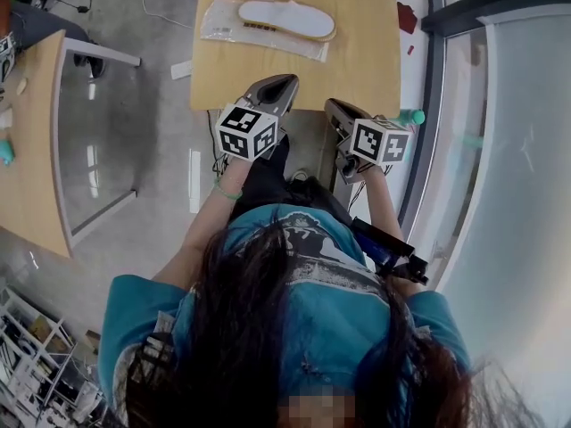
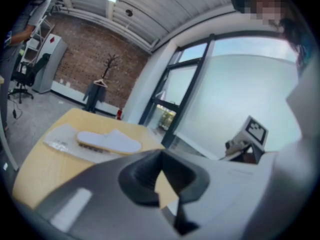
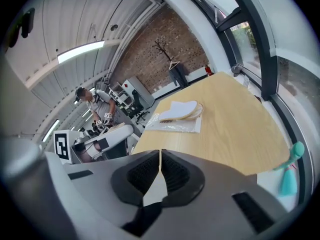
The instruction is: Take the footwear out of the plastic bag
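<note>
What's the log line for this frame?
stage: pre-grasp | left tongs: shut, empty | right tongs: shut, empty | slipper, bag: on table, untouched

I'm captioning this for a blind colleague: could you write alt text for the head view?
Seen from above, a person holds the left tool and the right tool, both shut and empty, by the near edge of a wooden table. At its far end, untouched, a white slipper lies with a clear plastic bag.
</note>
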Motion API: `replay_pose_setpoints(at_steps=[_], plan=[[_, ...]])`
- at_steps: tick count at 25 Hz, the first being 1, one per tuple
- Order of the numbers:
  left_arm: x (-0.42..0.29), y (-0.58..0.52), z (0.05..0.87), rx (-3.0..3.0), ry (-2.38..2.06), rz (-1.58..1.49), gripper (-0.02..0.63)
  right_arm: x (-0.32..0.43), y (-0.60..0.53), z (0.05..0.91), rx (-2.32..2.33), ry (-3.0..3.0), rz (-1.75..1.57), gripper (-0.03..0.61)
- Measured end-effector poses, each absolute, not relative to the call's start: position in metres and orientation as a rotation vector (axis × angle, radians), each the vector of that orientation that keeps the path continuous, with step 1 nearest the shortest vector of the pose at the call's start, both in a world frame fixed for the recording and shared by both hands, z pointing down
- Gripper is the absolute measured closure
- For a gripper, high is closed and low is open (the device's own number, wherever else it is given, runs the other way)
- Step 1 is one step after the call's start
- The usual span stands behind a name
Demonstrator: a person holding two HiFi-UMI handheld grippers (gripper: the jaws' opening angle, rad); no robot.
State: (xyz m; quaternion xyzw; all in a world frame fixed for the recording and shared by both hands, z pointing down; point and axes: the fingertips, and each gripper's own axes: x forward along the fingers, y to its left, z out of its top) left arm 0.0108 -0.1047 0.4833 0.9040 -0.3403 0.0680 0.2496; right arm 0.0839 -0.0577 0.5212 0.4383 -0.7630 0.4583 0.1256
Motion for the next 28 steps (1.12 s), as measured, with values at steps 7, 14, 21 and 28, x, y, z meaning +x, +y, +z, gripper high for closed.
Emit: replay_pose_setpoints(at_steps=[7,14,21,28], plan=[[0.018,0.000,0.470,2.441,-1.024,0.181,0.614,0.095,0.042,0.526,1.224,-2.258,1.361,0.558],[0.003,0.096,0.466,2.389,-1.100,0.172,0.614,0.088,0.132,0.527,1.186,-2.290,1.457,0.558],[-0.006,0.136,0.459,2.401,-1.129,0.208,0.614,0.071,0.170,0.530,1.119,-2.338,1.520,0.558],[-0.029,0.170,0.458,2.401,-1.121,0.215,0.614,0.044,0.199,0.526,1.110,-2.354,1.512,0.558]])
